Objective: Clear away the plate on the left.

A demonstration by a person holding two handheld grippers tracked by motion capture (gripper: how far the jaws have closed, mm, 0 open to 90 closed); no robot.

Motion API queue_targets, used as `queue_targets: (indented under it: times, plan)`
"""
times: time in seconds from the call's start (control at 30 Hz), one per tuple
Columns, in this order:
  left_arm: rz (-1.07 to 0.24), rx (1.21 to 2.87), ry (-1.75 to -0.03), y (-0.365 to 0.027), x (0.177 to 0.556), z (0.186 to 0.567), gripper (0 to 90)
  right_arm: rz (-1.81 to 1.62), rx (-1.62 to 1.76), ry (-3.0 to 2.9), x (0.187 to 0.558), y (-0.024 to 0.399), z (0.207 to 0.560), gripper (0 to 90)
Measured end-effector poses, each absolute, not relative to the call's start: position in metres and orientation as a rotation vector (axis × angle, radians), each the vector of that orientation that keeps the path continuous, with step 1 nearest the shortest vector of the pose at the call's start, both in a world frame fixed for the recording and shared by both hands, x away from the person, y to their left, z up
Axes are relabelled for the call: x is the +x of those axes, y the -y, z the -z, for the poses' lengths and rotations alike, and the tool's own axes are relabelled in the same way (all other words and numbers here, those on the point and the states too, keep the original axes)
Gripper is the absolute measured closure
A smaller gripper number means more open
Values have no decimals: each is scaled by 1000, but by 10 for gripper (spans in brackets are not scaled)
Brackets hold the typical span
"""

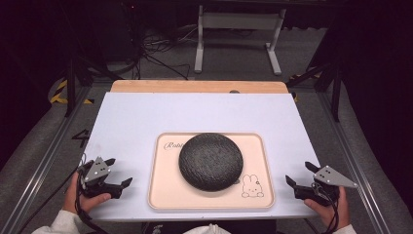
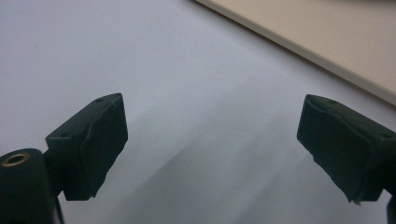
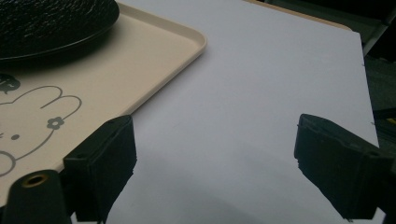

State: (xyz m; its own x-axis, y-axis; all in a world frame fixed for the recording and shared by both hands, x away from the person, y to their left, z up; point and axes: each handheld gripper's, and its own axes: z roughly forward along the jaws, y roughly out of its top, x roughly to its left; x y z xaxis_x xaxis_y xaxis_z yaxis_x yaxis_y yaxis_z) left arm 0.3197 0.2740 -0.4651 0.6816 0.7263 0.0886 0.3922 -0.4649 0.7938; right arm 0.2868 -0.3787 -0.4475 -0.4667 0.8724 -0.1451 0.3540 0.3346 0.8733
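Here we hold both grippers wide open and empty, the left gripper [image 1: 118,174] and right gripper [image 1: 298,179] flanking the tray [image 1: 163,195], whose round black dish [image 1: 210,161] sits centred between them, about equally near each.

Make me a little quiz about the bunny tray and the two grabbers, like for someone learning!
1. True or false: the black dome sits on the tray.
2. Which corner of the tray has the bunny drawing? A) the person's near right B) far left C) far right
3. Fill in: the left gripper and the right gripper are both ____, holding nothing.

Key:
1. True
2. A
3. open
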Motion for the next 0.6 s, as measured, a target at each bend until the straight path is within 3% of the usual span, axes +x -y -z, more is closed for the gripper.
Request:
queue_targets:
  times: [0.6]
  plan:
    - [-588,2072,-843,-274,309,460,86,-1065,1058,-1969,282,378,445,137]
